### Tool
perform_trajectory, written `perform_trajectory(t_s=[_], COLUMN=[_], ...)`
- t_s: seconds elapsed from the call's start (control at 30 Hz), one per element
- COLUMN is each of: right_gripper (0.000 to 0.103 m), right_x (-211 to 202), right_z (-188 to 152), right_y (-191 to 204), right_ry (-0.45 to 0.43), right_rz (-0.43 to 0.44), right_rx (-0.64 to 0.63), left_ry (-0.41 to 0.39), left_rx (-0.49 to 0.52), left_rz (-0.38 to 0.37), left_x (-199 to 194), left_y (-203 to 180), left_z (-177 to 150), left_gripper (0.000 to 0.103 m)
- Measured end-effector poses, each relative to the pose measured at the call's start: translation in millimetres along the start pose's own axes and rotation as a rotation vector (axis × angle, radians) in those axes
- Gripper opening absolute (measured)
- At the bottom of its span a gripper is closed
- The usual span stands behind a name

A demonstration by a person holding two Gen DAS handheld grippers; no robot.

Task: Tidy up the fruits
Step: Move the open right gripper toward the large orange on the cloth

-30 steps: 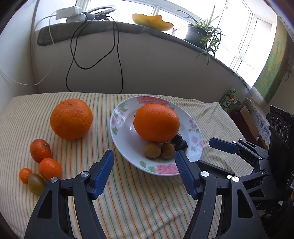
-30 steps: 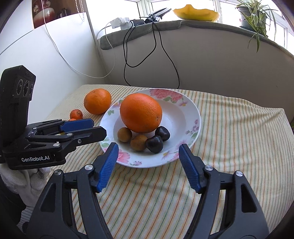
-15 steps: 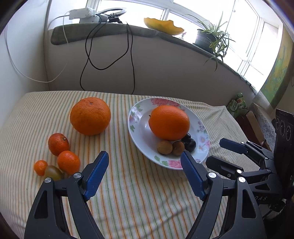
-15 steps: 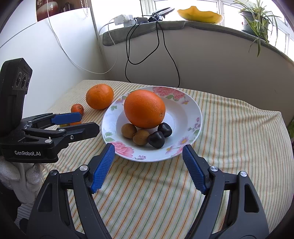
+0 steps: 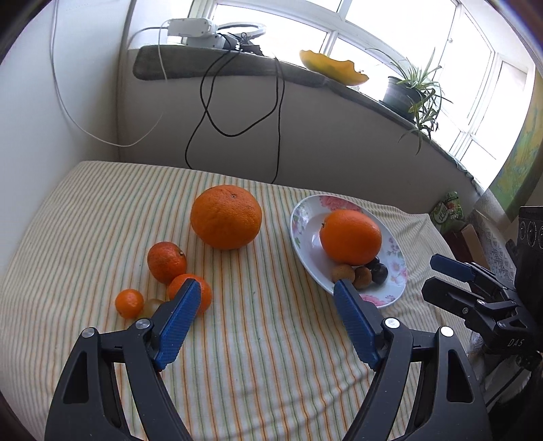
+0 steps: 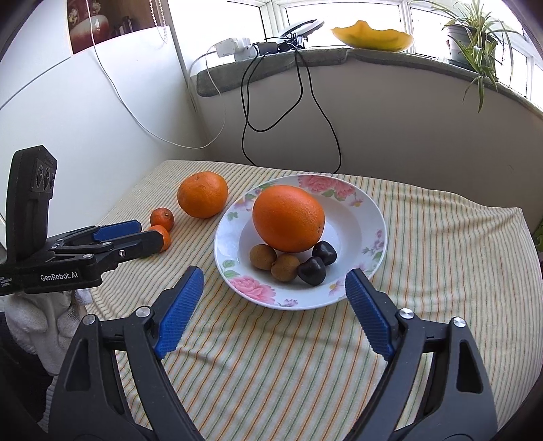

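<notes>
A floral plate (image 6: 366,217) (image 5: 305,217) on the striped cloth holds a big orange (image 6: 288,218) (image 5: 350,236), two small brown fruits (image 6: 262,256) and two dark ones (image 6: 312,270). Left of the plate lie a second big orange (image 5: 225,217) (image 6: 203,194), a mandarin (image 5: 166,262), a second one (image 5: 203,291) partly behind a finger, a tiny one (image 5: 129,303) and a pale grape (image 5: 152,305). My left gripper (image 5: 266,288) (image 6: 147,232) hangs open and empty near the mandarins. My right gripper (image 6: 275,273) (image 5: 432,274) hovers before the plate, jaws opening, nothing between them.
The wall behind the table carries a sill with a power strip (image 5: 190,29), hanging black cables (image 5: 278,118), a yellow bowl (image 5: 334,66) and a potted plant (image 5: 407,91). A white-gloved hand (image 6: 23,322) holds the left gripper. The cloth drops off at the right edge.
My left gripper swung left, so the loose fruits now sit ahead of it and the plate lies to its right. The right gripper's jaws spread wider and it drew back a little.
</notes>
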State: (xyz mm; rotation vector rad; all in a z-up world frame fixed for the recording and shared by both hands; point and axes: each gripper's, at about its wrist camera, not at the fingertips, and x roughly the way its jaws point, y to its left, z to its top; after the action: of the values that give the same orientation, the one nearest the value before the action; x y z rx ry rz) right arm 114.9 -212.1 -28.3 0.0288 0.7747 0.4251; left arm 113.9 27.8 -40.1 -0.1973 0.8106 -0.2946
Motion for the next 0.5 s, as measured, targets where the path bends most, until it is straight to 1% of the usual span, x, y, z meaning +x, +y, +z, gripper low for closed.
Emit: perform_trajectory(t_s=[0.27, 0.5], right_gripper=[0.092, 0.092], right_x=[5.4, 18.2], right_z=[20.9, 46.7], right_y=[10.4, 18.2], right_ry=[0.005, 0.021], right_rz=[0.059, 0.101], right_rx=[0.034, 0.056], left_ry=[-0.007, 0.004], left_rx=[-0.021, -0.025], left_rz=[0.012, 0.015], left_x=[-3.1, 2.1], left_y=[20.2, 33.1], left_z=[6.6, 12.1], left_gripper=[0.081, 0.081])
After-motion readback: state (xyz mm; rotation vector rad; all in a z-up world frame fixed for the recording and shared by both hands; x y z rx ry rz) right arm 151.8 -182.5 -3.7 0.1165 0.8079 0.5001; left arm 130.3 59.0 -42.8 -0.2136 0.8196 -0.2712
